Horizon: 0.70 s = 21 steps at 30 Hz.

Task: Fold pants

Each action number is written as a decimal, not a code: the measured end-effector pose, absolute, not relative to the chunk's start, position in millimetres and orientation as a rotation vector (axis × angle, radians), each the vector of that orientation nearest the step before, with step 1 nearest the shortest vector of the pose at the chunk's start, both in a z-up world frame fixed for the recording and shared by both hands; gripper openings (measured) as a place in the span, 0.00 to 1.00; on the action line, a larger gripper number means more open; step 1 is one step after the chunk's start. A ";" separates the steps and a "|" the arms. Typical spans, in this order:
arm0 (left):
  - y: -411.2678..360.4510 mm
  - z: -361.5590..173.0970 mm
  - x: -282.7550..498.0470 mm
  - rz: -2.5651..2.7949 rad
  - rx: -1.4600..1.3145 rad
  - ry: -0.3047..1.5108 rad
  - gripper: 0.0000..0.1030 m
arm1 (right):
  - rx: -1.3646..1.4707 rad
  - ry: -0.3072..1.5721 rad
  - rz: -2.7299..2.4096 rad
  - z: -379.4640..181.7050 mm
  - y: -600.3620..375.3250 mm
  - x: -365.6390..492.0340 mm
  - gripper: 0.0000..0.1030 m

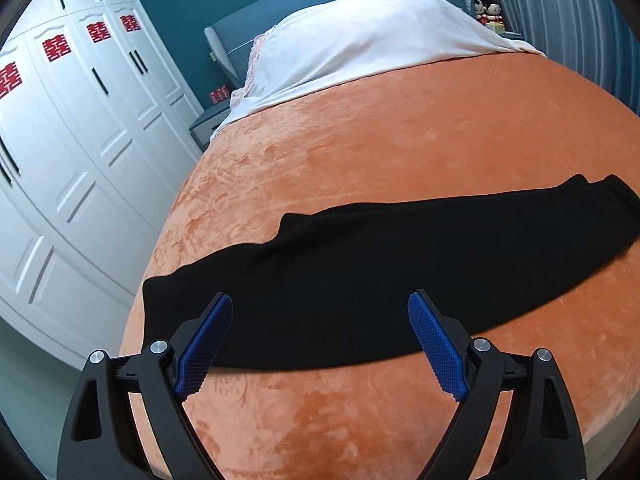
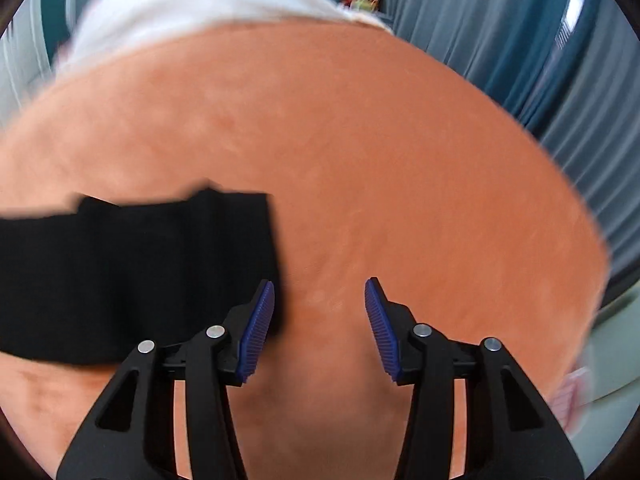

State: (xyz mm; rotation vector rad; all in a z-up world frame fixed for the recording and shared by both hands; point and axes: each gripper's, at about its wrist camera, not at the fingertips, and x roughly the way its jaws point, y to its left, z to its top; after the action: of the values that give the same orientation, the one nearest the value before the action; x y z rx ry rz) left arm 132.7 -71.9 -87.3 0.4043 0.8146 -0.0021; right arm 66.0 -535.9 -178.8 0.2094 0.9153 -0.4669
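Left wrist view: black pants (image 1: 360, 280) lie stretched lengthwise across an orange plush bedspread (image 1: 400, 128), apparently already folded leg over leg into one long band.
Left tool: the left gripper (image 1: 320, 308) hovers above the near end of the band, jaws spread wide and holding nothing, likely lined up to take that end.
Backdrop: a white quilt (image 1: 360, 40) covers the head of the bed; a white wardrobe (image 1: 80, 140) with red paper emblems stands to the side.
Right wrist view: motion-blurred; the other end of the pants (image 2: 140, 272) sits at left.
Right tool: the right gripper (image 2: 320, 292) is moderately parted and empty, its left pad (image 2: 258, 328) overlapping the cloth's edge, its right pad over bare bedspread; contact cannot be told.
Reading: one tool per end suits bringing the ends together for the next fold.
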 end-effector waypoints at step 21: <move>-42.5 -113.8 142.3 0.077 0.381 0.915 0.85 | 0.347 1.038 -0.338 -223.0 -556.6 165.3 0.38</move>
State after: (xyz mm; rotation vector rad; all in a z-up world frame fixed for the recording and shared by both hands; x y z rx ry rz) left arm 142.3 -42.5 -113.8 0.3807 0.9154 0.0768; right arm 165.3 -556.6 -223.0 0.3475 1.0381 -0.3381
